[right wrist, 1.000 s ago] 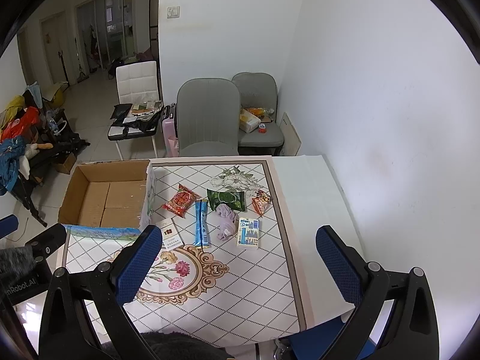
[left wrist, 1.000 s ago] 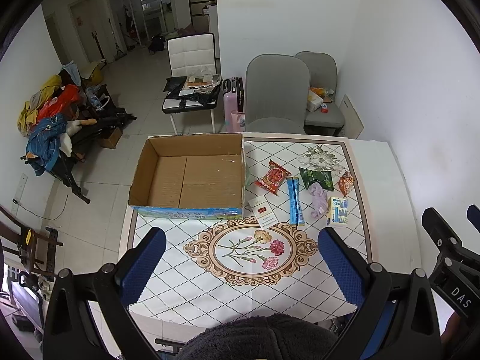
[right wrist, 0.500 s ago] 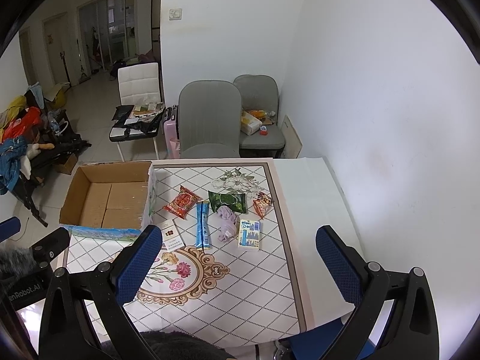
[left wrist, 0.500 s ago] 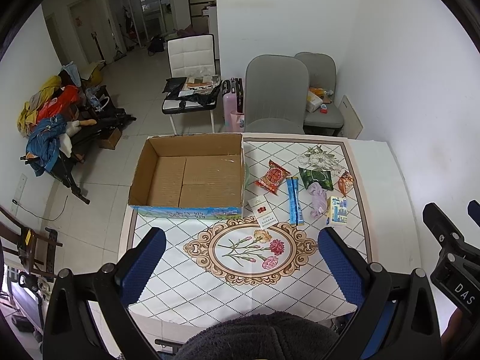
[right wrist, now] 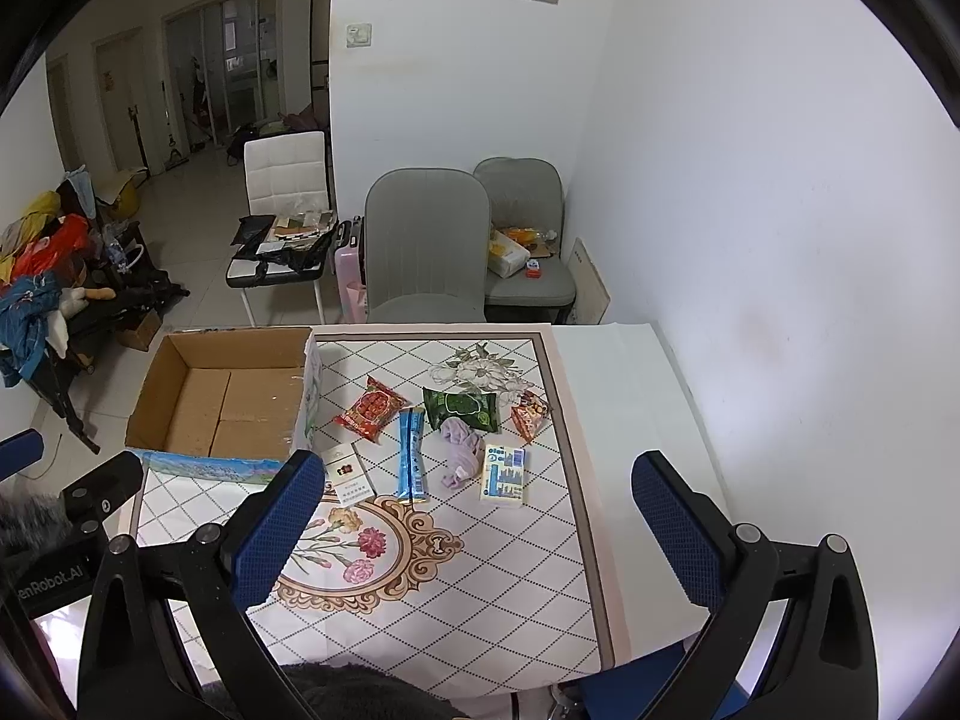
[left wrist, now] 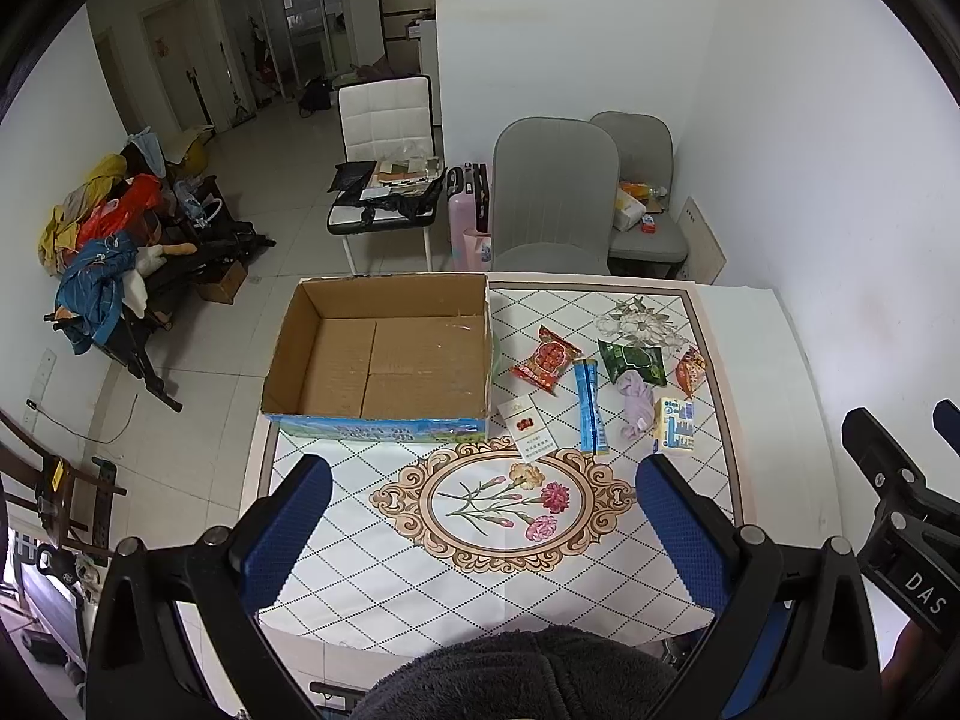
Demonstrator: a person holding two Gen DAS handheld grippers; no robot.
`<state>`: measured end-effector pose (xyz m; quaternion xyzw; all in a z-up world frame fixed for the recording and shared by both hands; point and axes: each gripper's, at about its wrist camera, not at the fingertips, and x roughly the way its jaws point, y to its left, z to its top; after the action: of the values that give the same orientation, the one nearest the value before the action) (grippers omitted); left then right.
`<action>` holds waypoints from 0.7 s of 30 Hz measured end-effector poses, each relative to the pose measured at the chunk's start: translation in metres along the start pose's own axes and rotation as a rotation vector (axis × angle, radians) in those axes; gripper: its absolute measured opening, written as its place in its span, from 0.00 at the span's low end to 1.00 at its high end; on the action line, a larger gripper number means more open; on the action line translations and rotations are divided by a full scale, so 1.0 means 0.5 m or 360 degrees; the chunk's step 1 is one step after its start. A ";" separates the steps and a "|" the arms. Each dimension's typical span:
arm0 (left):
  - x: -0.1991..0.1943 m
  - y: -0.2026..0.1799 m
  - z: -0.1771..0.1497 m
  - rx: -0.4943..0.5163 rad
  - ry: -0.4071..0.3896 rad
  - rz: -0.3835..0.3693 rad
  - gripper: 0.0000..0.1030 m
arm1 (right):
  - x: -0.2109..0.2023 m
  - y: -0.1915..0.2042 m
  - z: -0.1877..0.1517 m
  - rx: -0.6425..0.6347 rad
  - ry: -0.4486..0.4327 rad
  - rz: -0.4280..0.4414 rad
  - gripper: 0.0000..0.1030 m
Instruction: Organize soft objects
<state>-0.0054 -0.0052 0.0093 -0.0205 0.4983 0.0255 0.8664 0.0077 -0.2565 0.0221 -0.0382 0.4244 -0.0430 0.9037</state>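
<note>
Hovering over the near table edge, the left gripper (left wrist: 480, 534) and right gripper (right wrist: 474, 531) both gape wide, holding nothing. Beyond, at twelve o'clock from the right one, lie a cigarette pack (right wrist: 345, 474), blue stick pack (right wrist: 411, 456), purple cloth (right wrist: 459, 450), tissue pack (right wrist: 504, 474) and snack bags (right wrist: 372, 408). Farther, at ten o'clock, sits the open cardboard box (right wrist: 174, 360).

Matt brown cardboard box (left wrist: 384, 354), glossy plastic snack packets (left wrist: 545, 359), soft lilac cloth (left wrist: 636, 405)
</note>
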 end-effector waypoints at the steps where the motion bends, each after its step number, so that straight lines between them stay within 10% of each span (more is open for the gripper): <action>1: -0.001 0.001 -0.001 0.0000 0.0001 -0.0002 1.00 | -0.001 -0.001 0.000 0.0000 -0.0003 0.0000 1.00; 21: -0.008 0.011 -0.003 -0.0009 -0.0016 -0.0005 1.00 | -0.007 0.005 0.005 0.0000 -0.0010 0.0012 1.00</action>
<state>-0.0094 0.0003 0.0119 -0.0236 0.4939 0.0257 0.8688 0.0075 -0.2536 0.0264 -0.0367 0.4218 -0.0396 0.9051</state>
